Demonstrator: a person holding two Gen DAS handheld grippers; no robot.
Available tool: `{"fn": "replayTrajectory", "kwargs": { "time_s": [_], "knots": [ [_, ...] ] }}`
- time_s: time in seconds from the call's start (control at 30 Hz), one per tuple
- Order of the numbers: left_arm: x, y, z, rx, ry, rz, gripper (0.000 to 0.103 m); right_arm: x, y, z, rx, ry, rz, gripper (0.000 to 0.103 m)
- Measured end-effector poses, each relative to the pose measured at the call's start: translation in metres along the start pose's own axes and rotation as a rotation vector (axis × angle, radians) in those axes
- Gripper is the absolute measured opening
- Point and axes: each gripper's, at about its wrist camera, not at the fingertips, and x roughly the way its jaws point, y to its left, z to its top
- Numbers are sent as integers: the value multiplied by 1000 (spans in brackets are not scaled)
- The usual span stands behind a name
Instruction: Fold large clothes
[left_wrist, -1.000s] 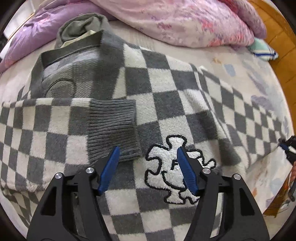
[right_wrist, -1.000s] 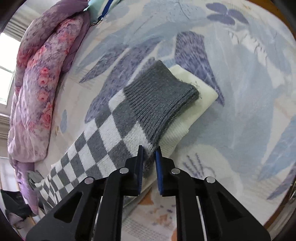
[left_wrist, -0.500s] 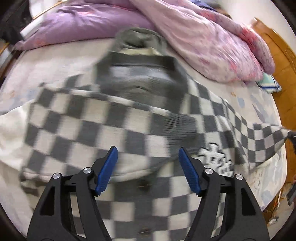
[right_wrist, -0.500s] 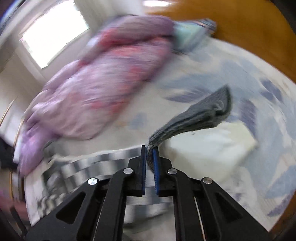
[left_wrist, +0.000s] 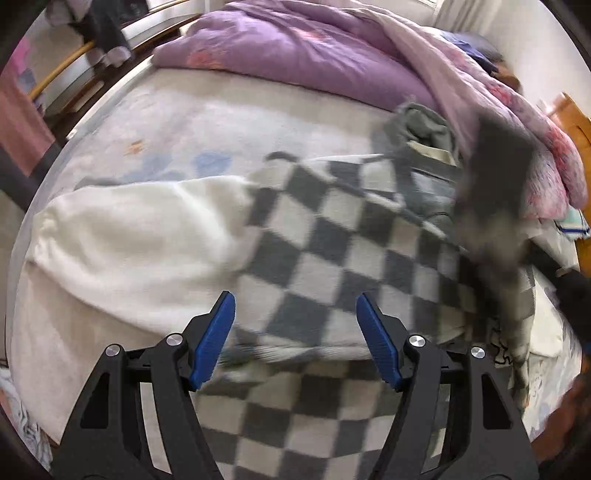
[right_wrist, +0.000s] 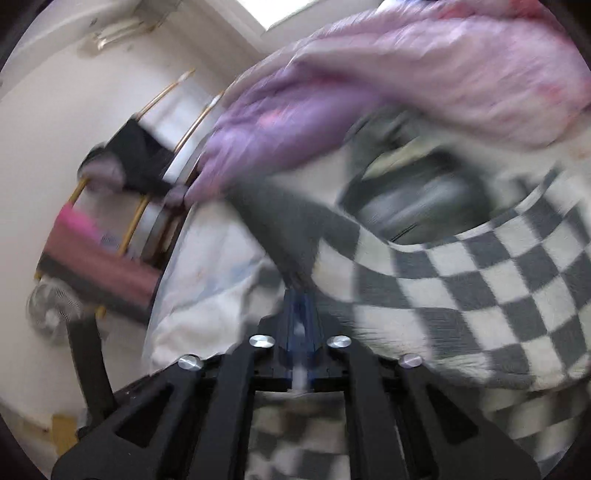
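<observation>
The checkered sweater (left_wrist: 332, 236) lies spread on the bed (left_wrist: 166, 122), just below the purple quilt (left_wrist: 295, 48), partly over a white cloth (left_wrist: 129, 236). The left gripper (left_wrist: 295, 343) hangs over the sweater with its blue pads (left_wrist: 216, 343) wide apart and nothing between them. The right gripper (right_wrist: 301, 314) is clamped on the sweater's grey cuff (right_wrist: 280, 221), lifted toward the quilt in a blur.

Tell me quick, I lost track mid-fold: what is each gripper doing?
Left gripper: open, holding nothing, above the checkered sweater.
Right gripper: shut on the sweater's grey sleeve cuff.
</observation>
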Motion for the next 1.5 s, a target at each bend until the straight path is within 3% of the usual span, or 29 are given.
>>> {"fn": "replayTrajectory", "kwargs": {
  "time_s": [0.03,0.1,0.2,0.33,0.47,0.53,0.63,0.7,0.87,0.93,1.1,1.2,1.33,1.43,1.5],
  "knots": [
    [0,9,-2,-7,1,3,69,19,10,-9,0,31,27,0],
    [1,26,-6,-22,10,22,69,58,28,-26,-86,124,-52,0],
    [4,44,-12,-65,24,26,69,89,18,-47,-64,230,-78,0],
    [10,41,-12,-59,35,2,69,67,-7,-44,-62,231,-134,1],
    [24,13,0,-23,34,-26,69,19,-57,-19,-72,178,-255,4],
    [30,0,8,-9,29,-44,69,-12,-101,5,-46,135,-351,4],
    [44,-22,22,23,28,-50,69,-47,-155,36,32,74,-421,4],
    [62,-38,27,56,47,-35,69,-58,-193,56,80,71,-416,4],
    [116,-59,26,108,167,44,69,-28,-270,69,245,162,-387,0],
    [124,-61,26,110,160,50,72,-13,-296,66,299,218,-396,0],
    [121,-57,34,116,176,21,73,-2,-287,77,279,277,-430,0],
    [98,-42,59,51,138,-74,73,-21,-261,99,224,251,-409,11],
    [81,-15,103,-28,77,-75,76,-41,-251,139,184,168,-454,51],
    [100,9,141,-79,130,-21,78,-26,-256,170,149,175,-525,56],
    [122,18,160,-83,175,-2,78,-2,-266,181,156,235,-536,56]
  ]
}}
